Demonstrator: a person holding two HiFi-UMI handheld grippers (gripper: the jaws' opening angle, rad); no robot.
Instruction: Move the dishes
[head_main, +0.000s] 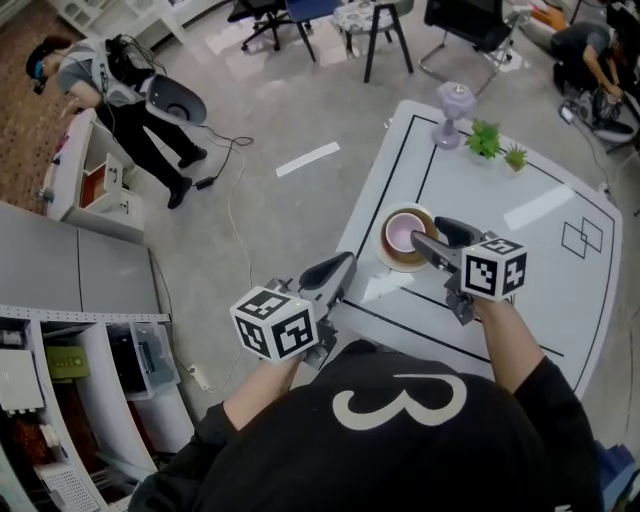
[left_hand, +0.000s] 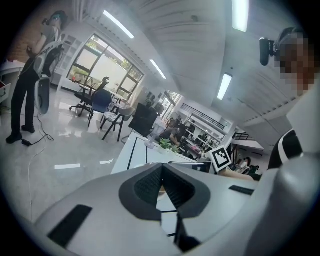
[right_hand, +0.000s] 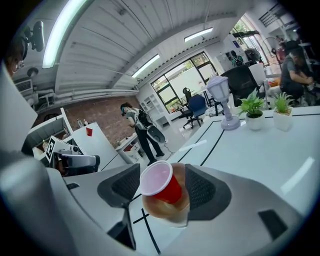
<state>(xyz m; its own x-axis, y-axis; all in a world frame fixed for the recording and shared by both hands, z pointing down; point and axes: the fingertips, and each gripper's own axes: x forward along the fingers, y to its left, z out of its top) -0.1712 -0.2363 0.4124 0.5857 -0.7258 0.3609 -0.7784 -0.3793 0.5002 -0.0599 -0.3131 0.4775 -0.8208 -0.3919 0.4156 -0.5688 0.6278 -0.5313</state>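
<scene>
A person's right gripper (head_main: 425, 243), jaws apart, reached across the white table (head_main: 520, 260) toward a red cup (head_main: 405, 233) standing in a tan bowl (head_main: 400, 263) close to the near-left corner. In the right gripper view the stacked pair sat between the pads, though firm contact could not be confirmed. The left gripper (head_main: 335, 275), jaws together and empty, hung off the table's left edge. A sound pick-up likely called for closing on the bowl's rim rather than the light cup, then lifting level so that the cup did not tip out.
</scene>
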